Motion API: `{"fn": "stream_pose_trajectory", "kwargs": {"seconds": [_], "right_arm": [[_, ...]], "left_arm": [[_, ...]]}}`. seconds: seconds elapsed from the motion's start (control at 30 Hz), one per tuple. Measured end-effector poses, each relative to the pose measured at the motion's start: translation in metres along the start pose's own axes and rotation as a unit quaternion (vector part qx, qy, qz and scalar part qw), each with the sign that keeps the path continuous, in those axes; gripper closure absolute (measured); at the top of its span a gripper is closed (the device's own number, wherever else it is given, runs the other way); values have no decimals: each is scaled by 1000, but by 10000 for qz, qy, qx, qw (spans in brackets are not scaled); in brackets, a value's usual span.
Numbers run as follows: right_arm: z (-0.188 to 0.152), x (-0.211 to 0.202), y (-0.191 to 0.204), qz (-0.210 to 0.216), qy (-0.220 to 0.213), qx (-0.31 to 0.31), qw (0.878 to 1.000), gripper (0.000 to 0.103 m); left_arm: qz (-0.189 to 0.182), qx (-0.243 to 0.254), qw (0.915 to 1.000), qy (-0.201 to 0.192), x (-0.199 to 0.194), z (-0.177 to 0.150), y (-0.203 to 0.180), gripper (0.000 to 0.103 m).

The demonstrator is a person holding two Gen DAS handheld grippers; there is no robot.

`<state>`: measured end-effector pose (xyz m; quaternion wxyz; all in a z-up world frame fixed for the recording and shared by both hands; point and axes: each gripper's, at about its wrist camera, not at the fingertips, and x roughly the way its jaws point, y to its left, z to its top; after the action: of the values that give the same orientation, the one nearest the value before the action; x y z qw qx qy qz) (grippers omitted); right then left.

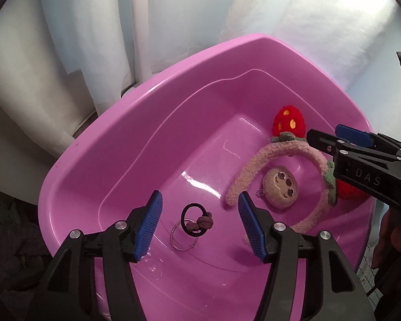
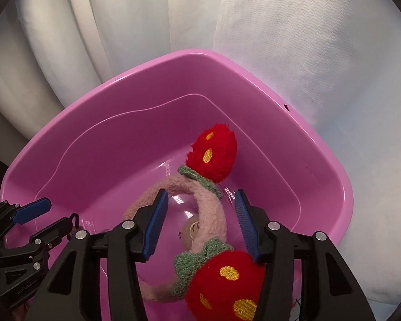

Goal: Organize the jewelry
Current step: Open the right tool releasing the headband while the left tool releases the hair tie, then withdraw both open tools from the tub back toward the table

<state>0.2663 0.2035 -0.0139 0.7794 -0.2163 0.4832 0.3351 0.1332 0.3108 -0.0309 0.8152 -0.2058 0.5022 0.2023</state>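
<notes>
While both grippers hang open and empty over the pink basin (image 1: 136, 123), a fuzzy pink headband (image 2: 213, 214) with two red strawberries lies at its 3 o'clock side, circling a sloth-face clip (image 1: 280, 188); left gripper (image 1: 200, 224), right gripper (image 2: 200, 224)

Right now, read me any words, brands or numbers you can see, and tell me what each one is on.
"DAS": white letters on the black body of the right gripper, cut off behind.
Embossed lettering on the left gripper body: too faint to read.
Pink basin: nothing readable.
</notes>
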Motion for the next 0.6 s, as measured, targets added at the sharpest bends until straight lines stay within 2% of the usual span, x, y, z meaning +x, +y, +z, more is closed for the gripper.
{"fn": "stream_pose_trajectory", "kwargs": {"seconds": [0.03, 0.17, 0.4, 0.6], "right_arm": [[0, 1, -1, -20, -8, 9, 10000, 40], [0, 2, -4, -22, -9, 61, 10000, 40], [-4, 8, -6, -28, -78, 115, 9999, 40], [-17, -8, -7, -31, -173, 160, 9997, 40]], "left_arm": [[-40, -23, 10000, -60, -2, 1, 1, 34], [48, 64, 9999, -81, -4, -1, 0, 32], [37, 88, 9999, -119, -5, -3, -2, 31], [-11, 33, 9999, -158, -11, -7, -1, 30]]}}
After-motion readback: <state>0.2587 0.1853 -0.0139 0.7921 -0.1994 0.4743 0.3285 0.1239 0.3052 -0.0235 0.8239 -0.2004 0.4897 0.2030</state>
